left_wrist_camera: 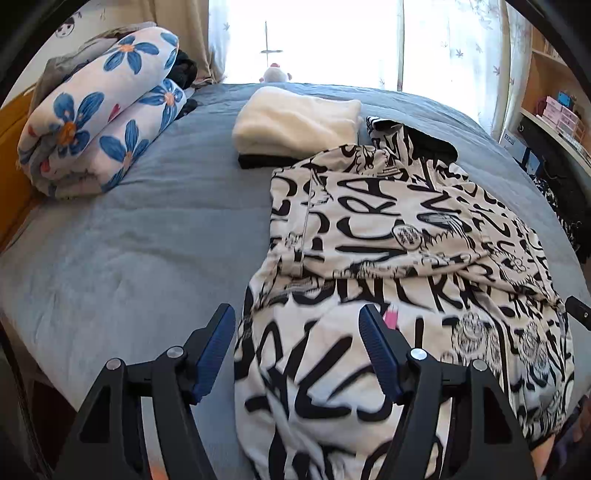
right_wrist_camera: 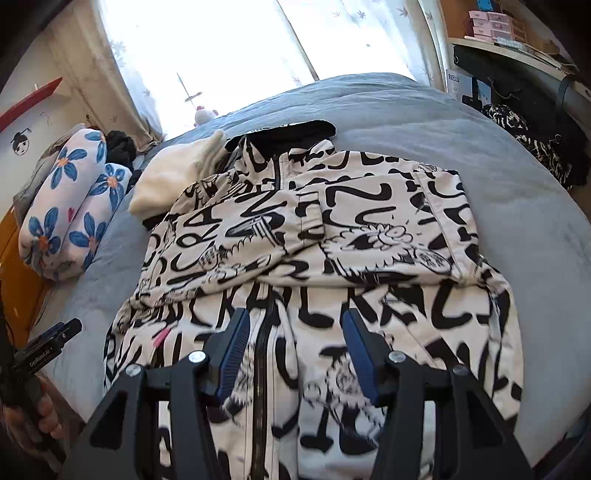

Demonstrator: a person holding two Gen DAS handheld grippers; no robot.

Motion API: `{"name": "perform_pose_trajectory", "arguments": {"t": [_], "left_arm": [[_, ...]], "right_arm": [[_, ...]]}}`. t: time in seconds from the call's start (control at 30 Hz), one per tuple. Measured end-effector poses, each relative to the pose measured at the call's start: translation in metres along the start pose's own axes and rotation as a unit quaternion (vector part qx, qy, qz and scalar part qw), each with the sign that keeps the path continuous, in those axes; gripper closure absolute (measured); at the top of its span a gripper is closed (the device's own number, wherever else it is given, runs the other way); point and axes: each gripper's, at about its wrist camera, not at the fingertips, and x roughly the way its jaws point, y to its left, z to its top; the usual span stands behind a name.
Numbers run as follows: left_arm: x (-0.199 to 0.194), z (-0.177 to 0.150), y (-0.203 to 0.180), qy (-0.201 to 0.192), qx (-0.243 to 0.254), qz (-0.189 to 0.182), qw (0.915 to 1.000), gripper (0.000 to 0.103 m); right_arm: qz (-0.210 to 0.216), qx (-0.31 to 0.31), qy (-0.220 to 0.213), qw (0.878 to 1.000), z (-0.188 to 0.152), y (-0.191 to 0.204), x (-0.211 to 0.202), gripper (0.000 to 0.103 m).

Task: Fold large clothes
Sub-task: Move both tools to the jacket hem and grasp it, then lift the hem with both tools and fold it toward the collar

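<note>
A white jacket (left_wrist_camera: 388, 229) printed with black graffiti lettering lies front up on the blue-grey bed (left_wrist_camera: 147, 240). Both sleeves are folded across its chest and its black collar points toward the window. My left gripper (left_wrist_camera: 297, 326) hovers open over the jacket's near left part, with nothing pinched between its blue pads. In the right wrist view the jacket (right_wrist_camera: 314, 236) fills the middle. There my right gripper (right_wrist_camera: 297, 330) stands open above the black zipper near the hem, holding nothing. A hand holds the left gripper's body (right_wrist_camera: 44, 347) at that view's left edge.
A folded cream garment (left_wrist_camera: 295, 122) on something black touches the jacket's far left shoulder. A rolled floral quilt (left_wrist_camera: 99, 122) lies at the bed's left side by an orange headboard. Shelves and a desk (right_wrist_camera: 509, 33) stand to the right, and a curtained window is behind.
</note>
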Motion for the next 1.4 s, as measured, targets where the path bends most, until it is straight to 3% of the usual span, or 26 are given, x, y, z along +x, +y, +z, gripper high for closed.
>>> {"name": "perform_pose_trajectory", "arguments": {"t": [0.2, 0.53, 0.73, 0.9, 1.07, 1.4], "left_arm": [[-0.001, -0.035, 0.016, 0.024, 0.005, -0.006, 0.9997, 0.034], [0.026, -0.087, 0.049, 0.097, -0.028, -0.057, 0.9933, 0.034], [0.049, -0.110, 0.065, 0.141, -0.068, -0.099, 0.9827, 0.034], [0.053, -0.113, 0.063, 0.142, -0.070, -0.122, 0.9798, 0.034], [0.056, -0.113, 0.060, 0.147, -0.074, -0.142, 0.9761, 0.034], [0.062, -0.119, 0.072, 0.164, -0.118, -0.209, 0.9568, 0.034]], "right_arm": [[-0.002, -0.004, 0.003, 1.000, -0.027, -0.010, -0.016, 0.050], [-0.034, 0.005, 0.013, 0.999, -0.064, -0.049, -0.036, 0.050], [-0.051, 0.066, 0.032, 0.996, -0.085, -0.105, -0.045, 0.050], [-0.054, 0.114, 0.057, 0.990, -0.106, -0.147, -0.045, 0.050], [-0.027, 0.146, 0.083, 0.986, -0.124, -0.166, -0.034, 0.050], [0.040, 0.111, 0.107, 0.987, -0.130, -0.155, -0.022, 0.053]]}}
